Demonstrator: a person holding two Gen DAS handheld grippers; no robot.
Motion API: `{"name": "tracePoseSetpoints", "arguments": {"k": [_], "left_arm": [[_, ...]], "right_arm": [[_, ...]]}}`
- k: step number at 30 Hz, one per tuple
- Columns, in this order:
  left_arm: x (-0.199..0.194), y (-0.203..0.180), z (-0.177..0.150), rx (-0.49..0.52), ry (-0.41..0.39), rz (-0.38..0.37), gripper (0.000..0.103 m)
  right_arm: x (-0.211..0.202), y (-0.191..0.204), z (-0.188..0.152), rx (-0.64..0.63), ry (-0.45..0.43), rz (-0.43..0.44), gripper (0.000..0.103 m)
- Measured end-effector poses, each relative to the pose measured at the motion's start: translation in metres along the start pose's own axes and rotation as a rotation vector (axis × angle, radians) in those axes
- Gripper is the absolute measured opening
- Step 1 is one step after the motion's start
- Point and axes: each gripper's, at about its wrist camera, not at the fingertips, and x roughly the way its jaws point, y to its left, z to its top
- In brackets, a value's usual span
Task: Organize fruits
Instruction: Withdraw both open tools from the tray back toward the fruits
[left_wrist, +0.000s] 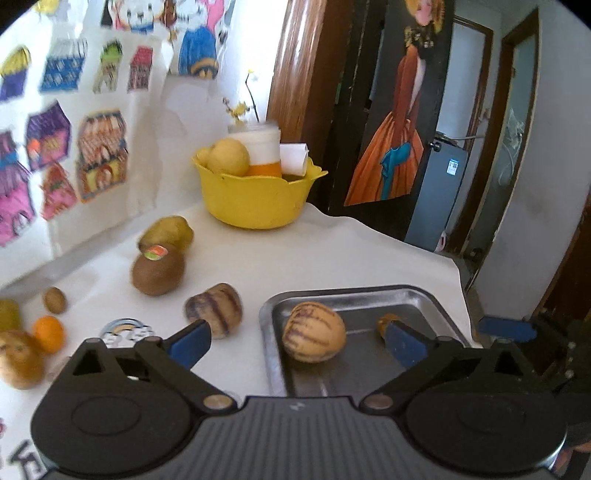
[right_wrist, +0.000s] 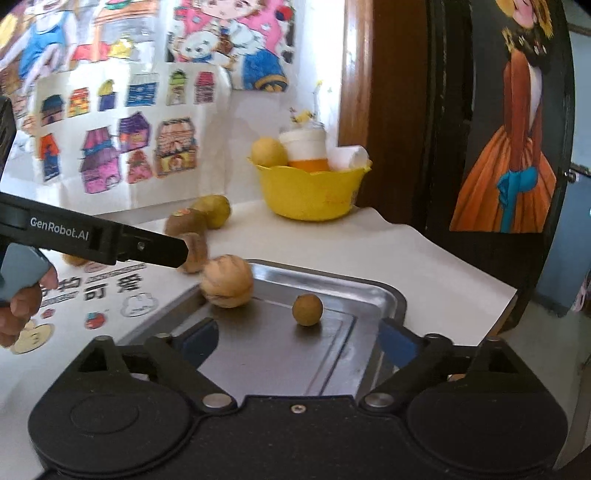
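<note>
Fruits are partly sorted: our left gripper (left_wrist: 297, 345) and right gripper (right_wrist: 299, 341) both stand spread and empty over the metal tray (right_wrist: 388, 295), where a striped melon (left_wrist: 314, 332) and small round fruit (right_wrist: 307, 304) lie. Next we judge a reach for the second striped melon (left_wrist: 214, 308) on the table (left_wrist: 332, 251).

Tray (right_wrist: 391, 299) right half bare; striped fruit (right_wrist: 227, 281), small round fruit (right_wrist: 307, 309) block left and centre

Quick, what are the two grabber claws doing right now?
Left gripper: open, holding nothing.
Right gripper: open, holding nothing.
</note>
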Motion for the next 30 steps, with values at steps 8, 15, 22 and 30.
{"name": "tracePoseSetpoints", "arguments": {"k": [8, 15, 22, 30], "left_arm": [[-0.065, 0.020, -0.021, -0.033, -0.033, 0.046, 0.103], [-0.107, 0.048, -0.050, -0.096, -0.025, 0.081, 0.103], [-0.130, 0.066, -0.079, -0.036, -0.008, 0.135, 0.103], [-0.152, 0.096, -0.105, -0.065, 0.033, 0.161, 0.103]], "right_arm": [[-0.047, 0.041, -0.001, -0.067, -0.031, 0.023, 0.102], [-0.074, 0.082, -0.006, -0.089, -0.032, 0.052, 0.102], [-0.087, 0.125, -0.024, -0.067, -0.039, 0.034, 0.102], [-0.094, 0.166, -0.048, 0.011, -0.008, 0.002, 0.102]]}}
